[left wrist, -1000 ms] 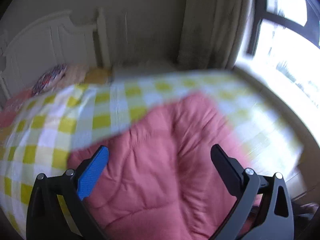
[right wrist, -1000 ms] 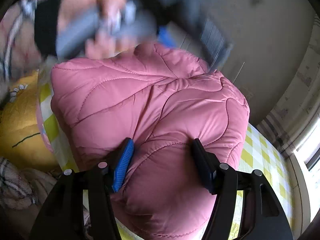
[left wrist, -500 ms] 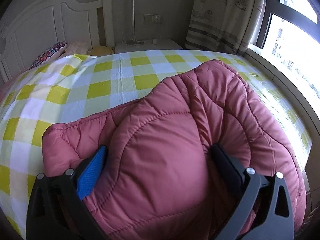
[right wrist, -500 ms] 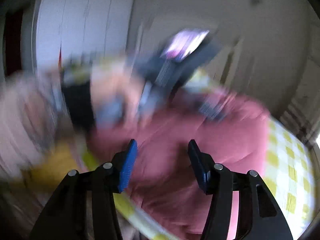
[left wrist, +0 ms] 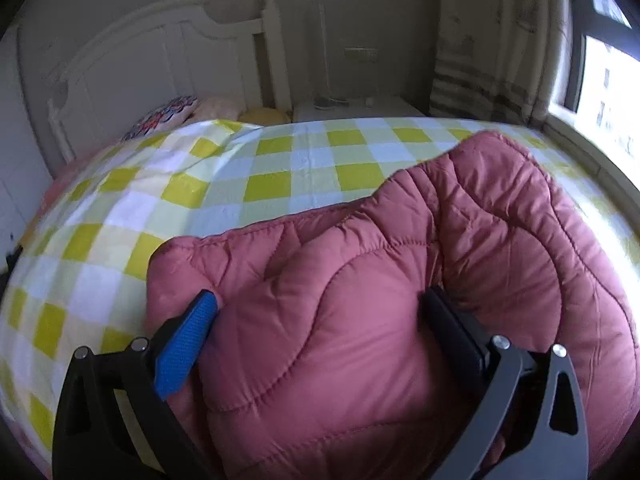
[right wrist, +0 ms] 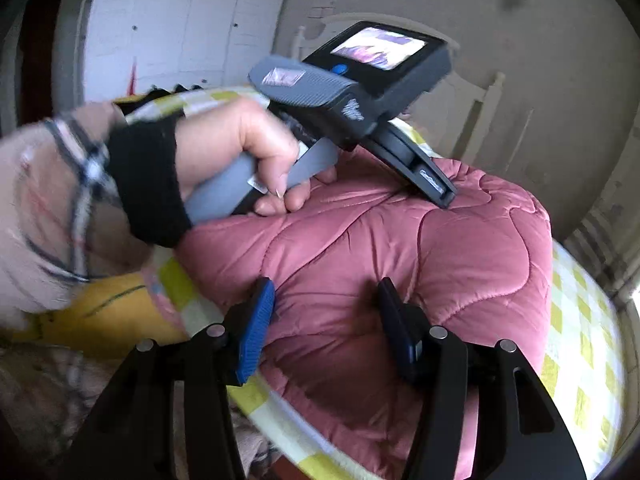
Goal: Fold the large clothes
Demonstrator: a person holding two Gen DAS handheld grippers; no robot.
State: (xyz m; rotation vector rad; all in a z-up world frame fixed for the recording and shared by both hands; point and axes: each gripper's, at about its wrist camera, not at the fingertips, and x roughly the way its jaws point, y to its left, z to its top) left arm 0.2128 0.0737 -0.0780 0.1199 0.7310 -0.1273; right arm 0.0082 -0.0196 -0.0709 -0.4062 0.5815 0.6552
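Note:
A puffy pink quilted jacket (left wrist: 480,220) lies heaped on a bed with a yellow-and-white checked sheet (left wrist: 280,184). My left gripper (left wrist: 318,304) stands wide open and is pushed down into the jacket, which bulges up between its fingers. In the right wrist view a person's hand (right wrist: 232,144) holds that gripper, and one of its fingers (right wrist: 430,180) digs into the top of the jacket (right wrist: 460,248). My right gripper (right wrist: 326,308) is shut on a thick fold at the jacket's near edge, and the fabric puckers at both pads.
A white headboard (left wrist: 140,60) and a patterned pillow (left wrist: 168,114) stand at the far end of the bed, next to a nightstand (left wrist: 360,108). A curtain (left wrist: 480,60) and a bright window (left wrist: 600,100) are on the right. Yellow bedding (right wrist: 112,312) lies by the bed's near corner.
My left gripper came down onto the jacket, which now fills the gap between its fingers. My right gripper's jaws narrowed onto the jacket fold and rose a little.

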